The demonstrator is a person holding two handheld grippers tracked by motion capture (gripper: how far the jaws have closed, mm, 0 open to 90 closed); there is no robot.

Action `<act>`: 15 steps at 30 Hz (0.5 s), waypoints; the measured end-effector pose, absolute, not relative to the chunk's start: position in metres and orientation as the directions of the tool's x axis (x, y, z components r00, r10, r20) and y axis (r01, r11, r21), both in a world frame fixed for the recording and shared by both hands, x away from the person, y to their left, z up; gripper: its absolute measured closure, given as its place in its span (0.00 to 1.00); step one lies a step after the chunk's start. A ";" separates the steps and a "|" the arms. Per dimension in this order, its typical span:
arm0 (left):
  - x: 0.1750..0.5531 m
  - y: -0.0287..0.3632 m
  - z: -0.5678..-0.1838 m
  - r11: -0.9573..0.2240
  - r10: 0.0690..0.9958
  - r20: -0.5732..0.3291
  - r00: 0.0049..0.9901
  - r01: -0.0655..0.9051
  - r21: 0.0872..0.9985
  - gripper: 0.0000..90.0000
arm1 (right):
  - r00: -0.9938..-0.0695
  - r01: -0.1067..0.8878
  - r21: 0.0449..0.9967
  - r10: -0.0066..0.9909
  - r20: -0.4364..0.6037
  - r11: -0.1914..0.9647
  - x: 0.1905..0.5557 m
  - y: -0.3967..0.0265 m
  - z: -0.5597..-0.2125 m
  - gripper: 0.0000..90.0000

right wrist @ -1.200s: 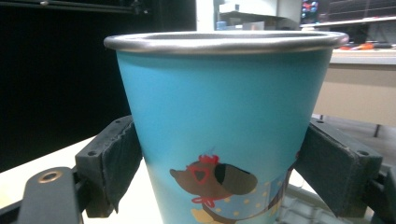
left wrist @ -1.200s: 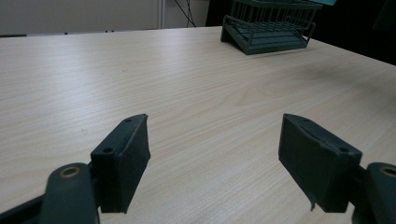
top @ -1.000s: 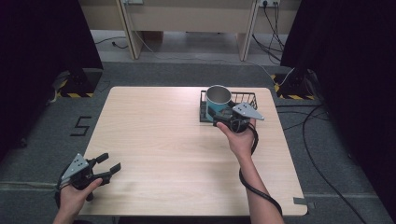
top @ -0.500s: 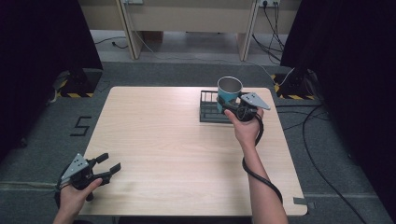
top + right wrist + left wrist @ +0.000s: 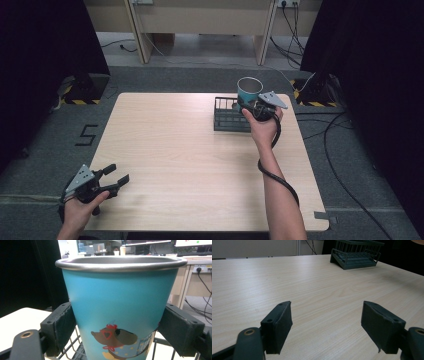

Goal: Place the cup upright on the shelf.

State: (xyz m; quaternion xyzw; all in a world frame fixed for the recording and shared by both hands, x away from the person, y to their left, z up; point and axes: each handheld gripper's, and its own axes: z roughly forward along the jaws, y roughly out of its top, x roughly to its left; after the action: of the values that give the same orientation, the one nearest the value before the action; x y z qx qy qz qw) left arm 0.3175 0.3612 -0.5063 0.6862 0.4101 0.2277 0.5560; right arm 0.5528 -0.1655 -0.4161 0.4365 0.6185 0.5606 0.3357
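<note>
We cannot see the base of the blue cup (image 5: 117, 312) in the right gripper view, as the lower edge cuts it off, along with the cartoon figure printed on it. Behind the cup, the wire rack (image 5: 75, 350) shows just a few bars. In the high view, the right gripper (image 5: 248, 103) hides the cup's near side, and the rack's right end (image 5: 231, 116) lies under the hand (image 5: 261, 127). The rack's top is cropped in the left gripper view (image 5: 355, 253).

Gripper (image 5: 117, 327) clamps blue cup (image 5: 117, 307), seemingly above wire rack (image 5: 75, 347).
</note>
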 end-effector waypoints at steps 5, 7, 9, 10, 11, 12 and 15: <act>0.317 0.361 -0.506 -0.046 0.816 -0.143 0.561 0.309 0.950 0.27 | -0.368 0.179 0.984 0.928 0.063 0.004 0.562 -0.165 -0.419 0.20; 0.318 0.361 -0.506 -0.046 0.815 -0.144 0.561 0.310 0.950 0.27 | -0.357 0.188 0.982 0.932 0.064 0.004 0.565 -0.165 -0.422 0.20; 0.318 0.361 -0.506 -0.046 0.815 -0.144 0.561 0.310 0.950 0.27 | -0.349 0.198 0.980 0.935 0.065 0.006 0.567 -0.165 -0.425 0.20; 0.318 0.361 -0.506 -0.045 0.815 -0.144 0.561 0.310 0.950 0.27 | -0.345 0.201 0.980 0.936 0.066 0.005 0.568 -0.165 -0.426 0.20; 0.318 0.361 -0.506 -0.046 0.815 -0.144 0.562 0.310 0.950 0.27 | -0.342 0.204 0.979 0.938 0.066 0.006 0.569 -0.165 -0.428 0.20; 0.318 0.361 -0.506 -0.045 0.815 -0.145 0.561 0.310 0.950 0.27 | -0.340 0.207 0.978 0.938 0.063 0.009 0.570 -0.164 -0.429 0.20; 0.318 0.361 -0.506 -0.045 0.815 -0.145 0.561 0.310 0.950 0.27 | -0.333 0.219 0.976 0.941 0.057 0.019 0.573 -0.162 -0.431 0.20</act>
State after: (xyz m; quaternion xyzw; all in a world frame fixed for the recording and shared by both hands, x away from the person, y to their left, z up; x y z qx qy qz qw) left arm 0.3177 0.3612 -0.5063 0.6863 0.4098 0.2269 0.5564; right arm 0.5728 -0.1616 -0.4314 0.4638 0.6254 0.5248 0.3440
